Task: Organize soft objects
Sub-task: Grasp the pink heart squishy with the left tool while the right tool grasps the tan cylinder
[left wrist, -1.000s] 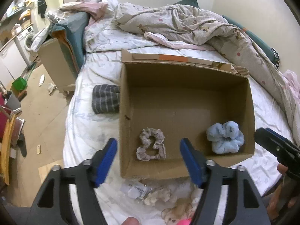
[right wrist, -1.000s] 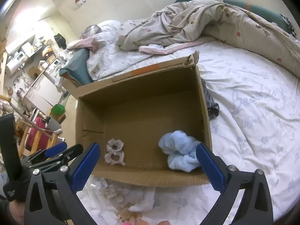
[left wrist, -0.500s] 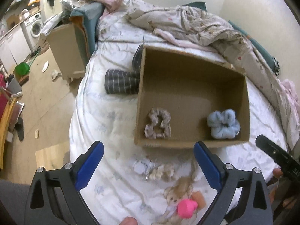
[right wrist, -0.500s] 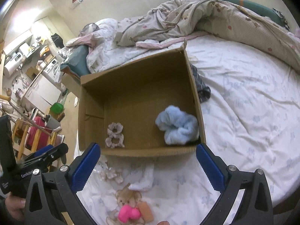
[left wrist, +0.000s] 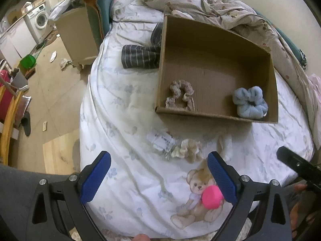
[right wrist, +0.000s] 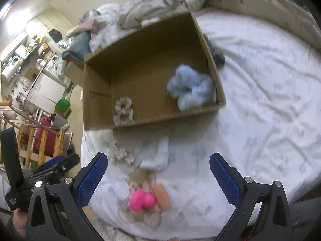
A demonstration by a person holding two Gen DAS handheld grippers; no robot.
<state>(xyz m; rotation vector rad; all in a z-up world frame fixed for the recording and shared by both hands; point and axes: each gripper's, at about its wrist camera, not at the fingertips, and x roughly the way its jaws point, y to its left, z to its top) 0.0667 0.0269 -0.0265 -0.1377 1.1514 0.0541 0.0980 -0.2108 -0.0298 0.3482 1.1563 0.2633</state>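
An open cardboard box (left wrist: pixel 258 119) (right wrist: pixel 96 104) lies on the white bed and holds a beige scrunchie (left wrist: pixel 180 96) (right wrist: pixel 123 111) and a fluffy light blue scrunchie (left wrist: pixel 249 102) (right wrist: pixel 190 88). In front of the box lie a cream scrunchie (left wrist: pixel 187 149) (right wrist: pixel 121 155), a plastic packet (left wrist: pixel 161 140), a white cloth piece (right wrist: pixel 158 156) and a small teddy bear holding a pink heart (left wrist: pixel 200 196) (right wrist: pixel 143 198). My left gripper (left wrist: pixel 158 175) is open and empty above the bedsheet near the cream scrunchie. My right gripper (right wrist: pixel 158 177) is open and empty over the teddy bear.
A striped dark garment (left wrist: pixel 140 56) lies left of the box. A rumpled quilt (left wrist: pixel 230 10) covers the far side of the bed. The bed edge drops to a wooden floor (left wrist: pixel 50 100) on the left, with a bedside cabinet (left wrist: pixel 78 38) and clutter beyond.
Both grippers have drawn back from the box toward the near bed edge, bringing the teddy bear and cream scrunchie into view. The left jaws have widened. The right view is now blurred.
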